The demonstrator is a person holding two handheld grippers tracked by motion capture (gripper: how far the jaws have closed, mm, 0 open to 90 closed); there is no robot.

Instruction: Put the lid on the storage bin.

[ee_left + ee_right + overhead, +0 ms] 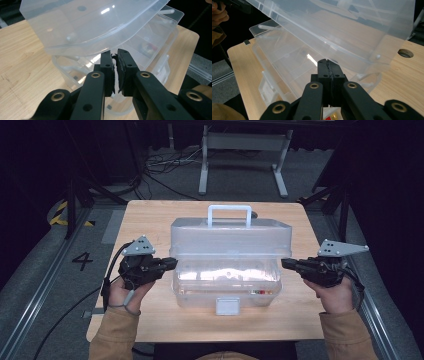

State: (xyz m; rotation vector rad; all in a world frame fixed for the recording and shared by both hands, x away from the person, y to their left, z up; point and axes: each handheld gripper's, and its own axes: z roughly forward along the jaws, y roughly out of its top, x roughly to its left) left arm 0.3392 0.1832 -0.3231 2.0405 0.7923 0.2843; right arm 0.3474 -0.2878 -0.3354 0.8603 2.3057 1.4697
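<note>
The clear plastic storage box [227, 280] stands in the middle of the wooden table [150, 220], its latch side toward the person and its lid [230, 237] tilted partly open, with the white carry handle [229, 214] on top. Small coloured items lie in the compartments of the lower tray [147, 48]. The left gripper [172, 262] meets the left end of the lid, and the right gripper [285, 264] meets the right end. In the left gripper view the jaws are nearly together, with a thin gap between the pads, their tips just under the lid's edge; nothing is clamped between them. In the right gripper view the jaws are pressed fully together, holding nothing, tips against the underside of the lid's edge. The step in hand appears to be swinging the lid on its hinge. Keep both tips level and move them at equal speed, so the lid does not twist. Support from below rather than pinching. Avoid pushing sideways, which could slide the box across the table.
</note>
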